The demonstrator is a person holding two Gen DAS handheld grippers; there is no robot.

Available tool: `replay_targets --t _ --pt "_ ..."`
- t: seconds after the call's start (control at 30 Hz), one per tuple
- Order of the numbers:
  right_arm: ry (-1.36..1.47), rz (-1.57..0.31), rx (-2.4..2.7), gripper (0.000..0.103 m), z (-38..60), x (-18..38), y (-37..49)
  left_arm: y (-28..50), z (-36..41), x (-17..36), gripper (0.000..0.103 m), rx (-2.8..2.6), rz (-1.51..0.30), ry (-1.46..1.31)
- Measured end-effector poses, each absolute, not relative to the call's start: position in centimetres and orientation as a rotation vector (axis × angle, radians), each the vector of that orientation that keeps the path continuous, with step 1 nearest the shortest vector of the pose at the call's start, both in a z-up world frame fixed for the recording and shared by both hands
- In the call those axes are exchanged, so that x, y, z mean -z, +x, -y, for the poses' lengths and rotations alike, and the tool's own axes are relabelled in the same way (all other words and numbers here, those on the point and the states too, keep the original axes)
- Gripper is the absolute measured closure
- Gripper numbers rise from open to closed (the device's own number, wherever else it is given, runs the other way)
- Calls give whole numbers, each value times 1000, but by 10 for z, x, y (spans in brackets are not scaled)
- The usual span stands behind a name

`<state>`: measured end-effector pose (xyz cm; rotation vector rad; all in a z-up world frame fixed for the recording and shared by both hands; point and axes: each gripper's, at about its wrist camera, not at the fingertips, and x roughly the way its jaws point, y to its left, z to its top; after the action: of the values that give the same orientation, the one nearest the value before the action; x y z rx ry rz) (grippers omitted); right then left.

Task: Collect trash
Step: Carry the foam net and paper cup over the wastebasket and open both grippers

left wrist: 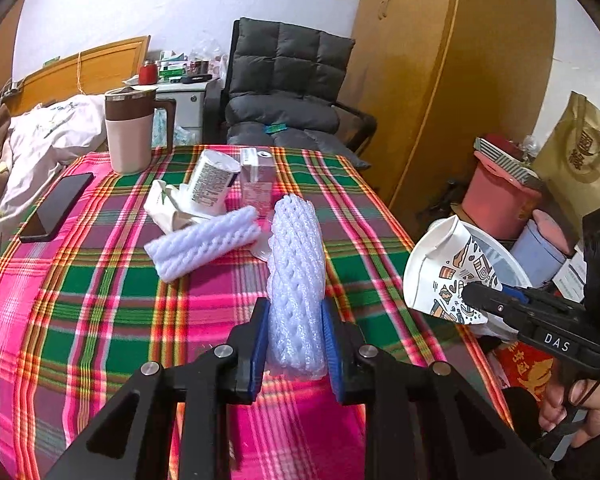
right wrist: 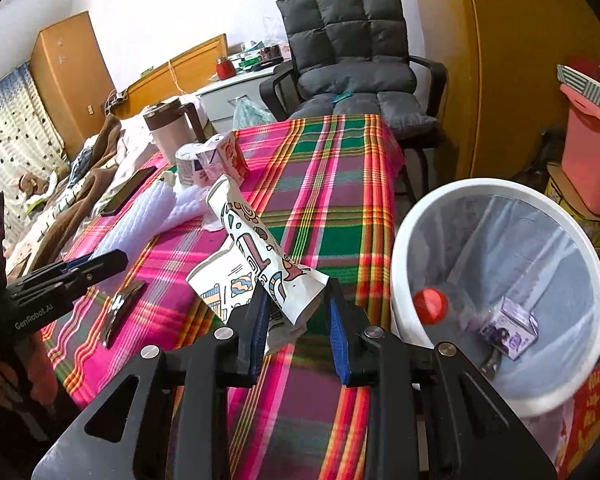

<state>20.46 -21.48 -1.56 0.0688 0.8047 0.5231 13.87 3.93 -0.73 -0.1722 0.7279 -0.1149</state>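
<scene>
My left gripper (left wrist: 296,344) is shut on a white foam net sleeve (left wrist: 296,276) above the plaid table. A second foam sleeve (left wrist: 204,242) lies just beyond it. My right gripper (right wrist: 298,312) is shut on a crushed patterned paper cup (right wrist: 256,264), held over the table's right edge beside the white trash bin (right wrist: 496,392); the cup also shows in the left wrist view (left wrist: 444,276). The bin holds a red-capped bottle (right wrist: 431,306) and a small carton (right wrist: 510,330). A white cup (left wrist: 214,182), a milk carton (left wrist: 256,176) and crumpled paper (left wrist: 166,204) lie farther back.
A phone (left wrist: 56,206) and a pink-and-brown jug (left wrist: 130,130) stand on the table's left side. A dark hair clip (right wrist: 120,312) lies near the front edge. A grey chair (left wrist: 288,84) stands behind the table, a bed at left, pink boxes (left wrist: 500,196) at right.
</scene>
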Motion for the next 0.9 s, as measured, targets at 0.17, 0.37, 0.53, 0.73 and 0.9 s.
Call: replay_targets --t 0.17,0.37,0.53,0.73,0.9 --pt "78 -794 -512 73 223 13 191 122 -30 6 77 121 -726 -178" --pt "76 -779 -500 73 228 10 181 100 -18 5 77 139 -727 -169" --pt "78 -777 -488 73 231 11 174 90 -8 6 77 160 -737 -162" --pt "90 -766 -471 73 240 10 171 87 5 4 77 184 -741 -151" --pt "101 -753 -457 73 250 11 164 91 19 3 77 209 -746 -138"
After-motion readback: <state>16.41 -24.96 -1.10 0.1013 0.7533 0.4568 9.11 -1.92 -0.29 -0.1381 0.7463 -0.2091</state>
